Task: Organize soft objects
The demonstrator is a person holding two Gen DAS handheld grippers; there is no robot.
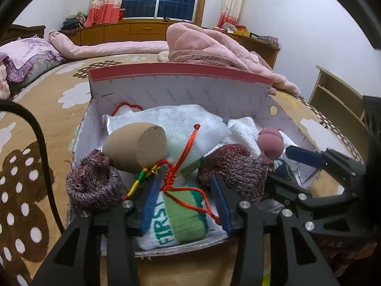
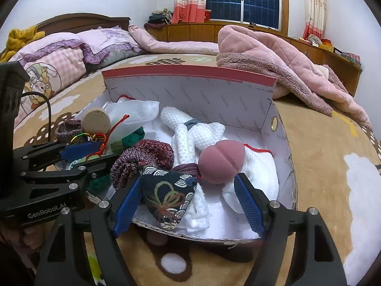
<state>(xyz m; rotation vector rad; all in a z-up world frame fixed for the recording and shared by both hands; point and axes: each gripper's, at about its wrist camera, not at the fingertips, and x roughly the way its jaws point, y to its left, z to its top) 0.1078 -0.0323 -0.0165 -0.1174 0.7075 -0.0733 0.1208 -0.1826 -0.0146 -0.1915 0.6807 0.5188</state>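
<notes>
An open cardboard box [image 1: 181, 88] [image 2: 190, 95] lies on the bed, holding soft things. My left gripper [image 1: 185, 190] is open over the box's near left corner. Between its blue pads lies a white sock with a green band [image 1: 188, 217], crossed by a knotted red cord [image 1: 183, 157]. Around it are a tan foam cylinder [image 1: 135, 147], two purple knit pieces [image 1: 95, 183] and a white padded pouch [image 1: 171, 124]. My right gripper [image 2: 188, 186] is open wide at the near right. A dark patterned pouch [image 2: 166, 197] and white waffle cloth [image 2: 188, 133] sit between its pads, a pink ball [image 2: 221, 162] just beyond.
The box sits on a brown flowered bedspread [image 2: 321, 157]. A pink quilt [image 2: 273, 54] is heaped behind the box at the right. Pillows [image 2: 54, 62] lie at the far left by the headboard. A wooden shelf [image 1: 338, 95] stands off the bed's right side.
</notes>
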